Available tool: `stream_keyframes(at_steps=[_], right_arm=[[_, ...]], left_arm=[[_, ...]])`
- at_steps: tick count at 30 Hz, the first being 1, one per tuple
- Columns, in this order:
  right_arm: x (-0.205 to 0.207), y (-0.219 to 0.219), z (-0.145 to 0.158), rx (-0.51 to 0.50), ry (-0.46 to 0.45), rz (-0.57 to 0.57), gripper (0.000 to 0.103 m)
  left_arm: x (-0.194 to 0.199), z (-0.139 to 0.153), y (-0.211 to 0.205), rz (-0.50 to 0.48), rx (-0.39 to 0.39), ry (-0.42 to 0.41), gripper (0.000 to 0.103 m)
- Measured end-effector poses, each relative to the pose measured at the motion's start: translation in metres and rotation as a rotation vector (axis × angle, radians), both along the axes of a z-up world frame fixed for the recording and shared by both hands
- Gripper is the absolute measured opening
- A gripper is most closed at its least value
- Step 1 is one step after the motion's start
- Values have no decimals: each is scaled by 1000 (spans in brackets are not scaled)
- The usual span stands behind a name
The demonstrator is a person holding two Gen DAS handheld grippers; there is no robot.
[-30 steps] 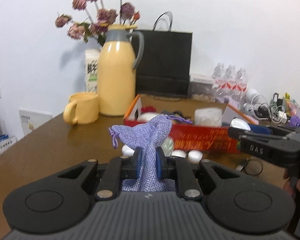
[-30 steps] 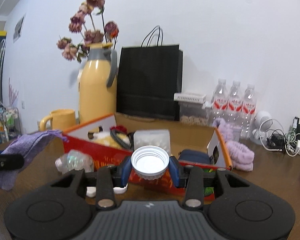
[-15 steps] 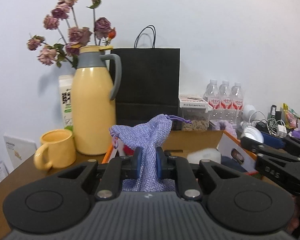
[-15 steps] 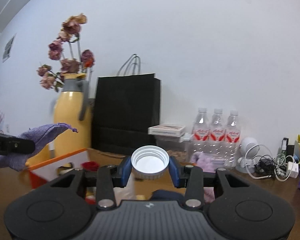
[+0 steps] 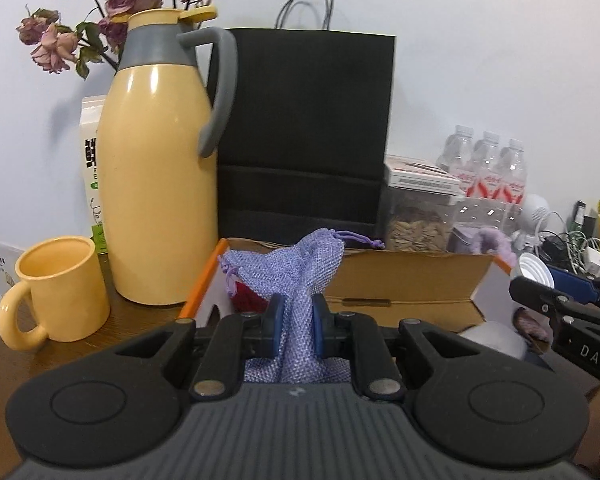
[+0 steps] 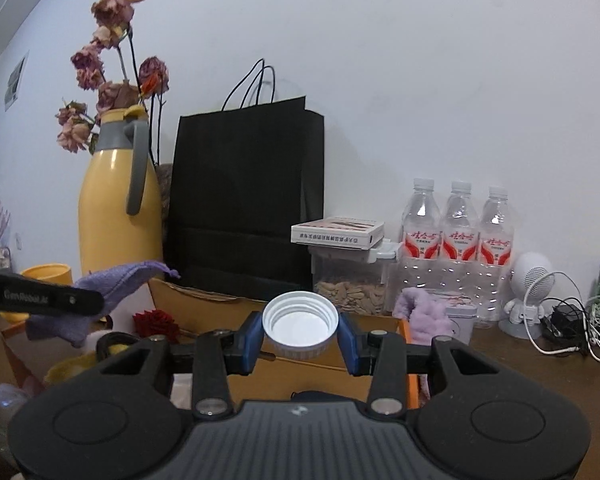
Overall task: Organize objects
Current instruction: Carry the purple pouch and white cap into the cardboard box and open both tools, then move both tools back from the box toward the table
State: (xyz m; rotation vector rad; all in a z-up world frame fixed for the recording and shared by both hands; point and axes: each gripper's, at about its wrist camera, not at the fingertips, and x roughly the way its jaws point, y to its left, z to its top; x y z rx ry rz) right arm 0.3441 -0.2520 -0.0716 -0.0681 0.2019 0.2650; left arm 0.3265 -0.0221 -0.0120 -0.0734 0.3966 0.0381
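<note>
My left gripper (image 5: 297,330) is shut on a lilac drawstring pouch (image 5: 292,268) and holds it over the left end of the open cardboard box (image 5: 400,280). My right gripper (image 6: 300,338) is shut on a white screw cap (image 6: 300,326), open side up, over the same box (image 6: 204,304). The pouch also shows at the left of the right wrist view (image 6: 112,292). The cap and right gripper show at the right edge of the left wrist view (image 5: 536,276). A red fabric rose (image 6: 156,322) lies in the box.
A yellow thermos (image 5: 156,184) and a yellow mug (image 5: 56,292) stand left of the box. A black paper bag (image 6: 244,204), a seed container (image 6: 352,284) and three water bottles (image 6: 456,236) line the wall. Cables and a small white fan (image 6: 530,292) lie at the right.
Both grippers rose from table level and moved forward over the box, still holding the pouch and the cap. The view then dropped a little toward the box.
</note>
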Motion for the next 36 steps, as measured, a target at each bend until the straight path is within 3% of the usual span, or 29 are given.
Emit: stream_keyframes(at_steps=[2,4,5,6,7,8,9,11,15,26,36], right_arm=[[5,3,-3,-13,23,22,39],[7,6,-6,-17,51,43,42],[7,7,-7,-17,60,52,44],[5,7,-7,-13,55,48,55],[2,6,-6,-10,49,41,64],[1,4,-6,-3,41,30,80],[-1,2,-6,9,34,21,92],[-2,-2,-6,40,27,21,94],[-6,-4,-6,48,-5,9,102],[-21,0,-2,36,-83,8,103],[-61,3,12,12,-124,-6,103]], left_arm=[[3,-1,5,5,2,-11,18],[6,-2,8,18,14,-15,30],[6,-3,9,23,19,-15,47],[7,-3,11,24,21,-15,65],[6,-4,12,26,22,-22,74],[5,-4,14,26,20,-34,95],[3,-3,15,29,17,-53,103],[-2,-2,17,40,17,-98,103],[-2,-1,22,57,12,-100,103],[-8,-1,26,101,23,-109,103],[-48,6,32,157,16,-143,103]])
